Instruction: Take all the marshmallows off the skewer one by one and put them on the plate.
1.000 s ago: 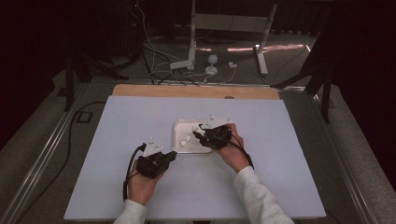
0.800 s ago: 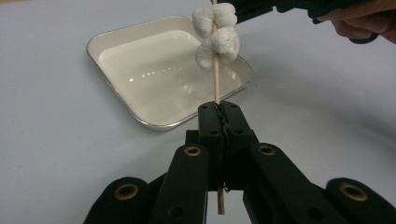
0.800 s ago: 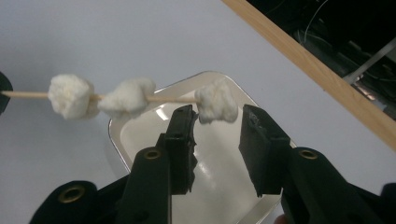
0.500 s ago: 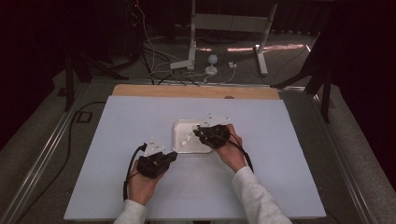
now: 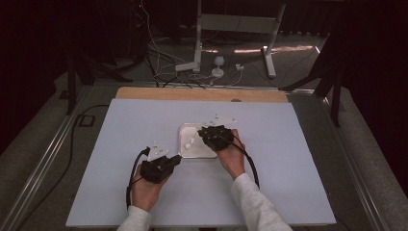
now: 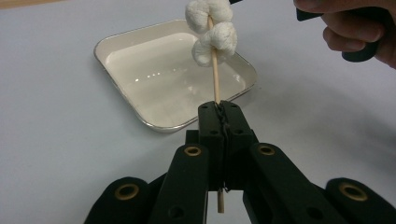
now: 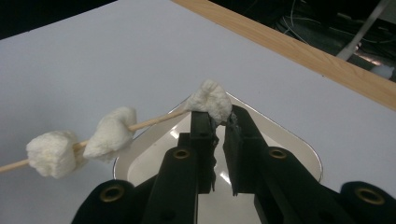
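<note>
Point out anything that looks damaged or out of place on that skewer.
The marshmallow pinched by the right gripper is squashed out of shape against the skewer. Two more marshmallows sit threaded further along; nothing is spilled around the tray.

No text, label, brand, number or sign can be read in any of the views.
</note>
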A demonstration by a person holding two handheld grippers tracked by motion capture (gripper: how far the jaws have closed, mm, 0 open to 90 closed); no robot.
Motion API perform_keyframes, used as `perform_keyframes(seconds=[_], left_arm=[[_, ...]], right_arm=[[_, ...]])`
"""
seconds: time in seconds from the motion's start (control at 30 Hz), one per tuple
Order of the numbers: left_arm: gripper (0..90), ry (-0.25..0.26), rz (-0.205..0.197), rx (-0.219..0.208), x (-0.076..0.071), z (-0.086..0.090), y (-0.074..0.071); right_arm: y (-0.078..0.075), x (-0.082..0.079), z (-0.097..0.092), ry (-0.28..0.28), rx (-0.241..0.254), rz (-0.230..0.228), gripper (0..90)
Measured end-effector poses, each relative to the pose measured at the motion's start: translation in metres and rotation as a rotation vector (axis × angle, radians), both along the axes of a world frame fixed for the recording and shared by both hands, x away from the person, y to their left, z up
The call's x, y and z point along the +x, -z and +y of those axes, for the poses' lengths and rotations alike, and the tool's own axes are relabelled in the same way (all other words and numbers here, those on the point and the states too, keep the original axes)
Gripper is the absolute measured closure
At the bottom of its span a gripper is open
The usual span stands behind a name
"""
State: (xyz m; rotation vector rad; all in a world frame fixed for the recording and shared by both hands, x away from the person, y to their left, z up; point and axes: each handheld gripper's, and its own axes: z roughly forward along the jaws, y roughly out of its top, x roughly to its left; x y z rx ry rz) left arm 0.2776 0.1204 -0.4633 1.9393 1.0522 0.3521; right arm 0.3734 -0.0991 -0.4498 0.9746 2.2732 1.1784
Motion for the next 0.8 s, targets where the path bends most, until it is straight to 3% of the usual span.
perform_keyframes(seconds=[0.2, 0.23, 0.3, 0.37, 0.5, 0.8], left_arm=[[90.0, -0.001, 0.005, 0.011, -0.001, 0.000, -0.001], [90.0, 0.003, 0.006, 0.019, -0.002, 0.000, -0.001], [90.0, -0.008, 0.006, 0.016, -0.003, 0.002, 0.000], [90.0, -0.002, -0.007, -0.008, -0.002, 0.003, 0.000], [89.9, -0.004, -0.008, -0.005, 0.001, -0.002, 0.001], [89.9, -0.044, 0.009, -0.016, 0.004, 0.005, 0.004]], right_arm=[[0.000, 0.001, 0.000, 0.043, 0.012, -0.001, 83.6], [-0.001, 0.001, -0.001, 0.073, 0.009, -0.017, 83.9], [-0.003, 0.006, -0.010, 0.122, 0.049, 0.000, 84.0], [-0.005, 0.006, -0.014, 0.058, -0.006, -0.006, 82.9], [-0.003, 0.002, -0.008, -0.001, -0.039, -0.004, 81.6], [0.003, -0.003, 0.001, -0.082, -0.059, 0.003, 77.6]])
